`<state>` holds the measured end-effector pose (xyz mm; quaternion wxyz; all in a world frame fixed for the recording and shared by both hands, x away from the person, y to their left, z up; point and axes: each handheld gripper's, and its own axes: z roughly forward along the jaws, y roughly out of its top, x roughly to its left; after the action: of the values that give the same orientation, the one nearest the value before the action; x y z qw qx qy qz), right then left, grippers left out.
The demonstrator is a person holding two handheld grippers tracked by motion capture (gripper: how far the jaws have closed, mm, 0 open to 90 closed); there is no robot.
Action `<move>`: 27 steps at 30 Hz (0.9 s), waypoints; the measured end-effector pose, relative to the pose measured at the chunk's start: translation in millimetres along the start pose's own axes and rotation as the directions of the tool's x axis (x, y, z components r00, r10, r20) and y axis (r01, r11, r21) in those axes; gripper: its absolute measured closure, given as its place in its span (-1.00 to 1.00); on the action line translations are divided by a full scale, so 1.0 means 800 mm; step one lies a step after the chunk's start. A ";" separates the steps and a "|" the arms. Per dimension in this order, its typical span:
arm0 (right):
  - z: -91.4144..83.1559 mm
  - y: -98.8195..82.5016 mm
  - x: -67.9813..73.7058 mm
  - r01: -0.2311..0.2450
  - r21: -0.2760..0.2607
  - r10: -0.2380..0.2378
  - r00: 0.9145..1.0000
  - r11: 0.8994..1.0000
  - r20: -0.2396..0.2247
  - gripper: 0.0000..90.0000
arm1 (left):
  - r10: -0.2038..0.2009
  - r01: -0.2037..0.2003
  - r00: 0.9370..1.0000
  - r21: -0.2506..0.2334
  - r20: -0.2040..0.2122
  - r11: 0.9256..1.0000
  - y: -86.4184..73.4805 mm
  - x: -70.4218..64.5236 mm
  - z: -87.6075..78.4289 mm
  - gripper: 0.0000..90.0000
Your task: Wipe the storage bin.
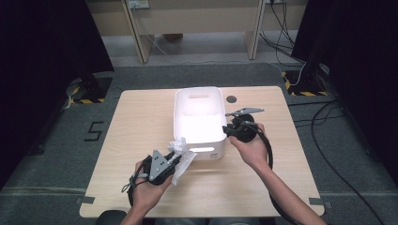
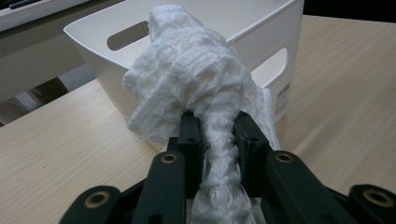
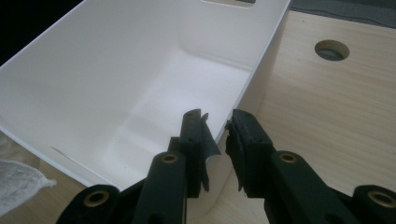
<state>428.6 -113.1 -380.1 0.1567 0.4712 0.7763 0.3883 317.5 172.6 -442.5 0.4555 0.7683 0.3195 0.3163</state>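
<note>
We've got the white cloth (image 2: 196, 79) pinched tight in the left tongs (image 2: 218, 135) at the bin's (image 1: 199, 140) 7 o'clock corner. Right tongs (image 3: 217, 135) clamp its 3 o'clock wall. Probably best to lift the cloth clear over the rim, then drop it.

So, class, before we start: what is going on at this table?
A person works with a claw in each hand. The left claw is shut on a crumpled white cloth, held near the front corner of a white bin on the table. The right claw straddles the bin's right wall at its rim. The bin looks empty, so the cloth probably goes in next.
</note>
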 end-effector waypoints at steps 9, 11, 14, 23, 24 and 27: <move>0.000 0.000 0.002 0.011 -0.001 -0.011 1.000 1.000 0.008 0.68 | -0.014 0.014 1.000 0.014 -0.011 1.000 -0.001 -0.008 0.012 0.68; 0.000 0.000 0.002 0.017 -0.001 -0.017 1.000 1.000 0.010 0.68 | -0.019 0.019 1.000 0.015 -0.018 1.000 -0.001 -0.008 0.013 0.68; 0.001 0.000 0.002 0.018 0.001 -0.018 1.000 1.000 0.011 0.69 | -0.025 0.025 1.000 0.020 -0.019 0.999 -0.003 -0.008 0.016 0.68; 0.001 0.001 0.004 0.014 0.000 -0.014 1.000 1.000 0.015 0.69 | -0.034 0.034 0.999 0.027 -0.022 0.999 -0.007 -0.006 0.027 0.68; 0.002 0.001 0.005 0.013 -0.001 -0.013 1.000 1.000 0.018 0.68 | -0.036 0.037 0.999 0.028 -0.023 0.999 -0.007 -0.006 0.028 0.68; 0.001 0.000 0.005 0.012 0.000 -0.012 1.000 1.000 0.017 0.68 | -0.028 0.029 0.999 0.032 -0.026 0.999 -0.008 -0.004 0.030 0.68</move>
<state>427.2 -109.1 -379.9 0.1656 0.4700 0.7776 0.3834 333.3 160.8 -458.2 0.4434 0.7669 0.3414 0.3141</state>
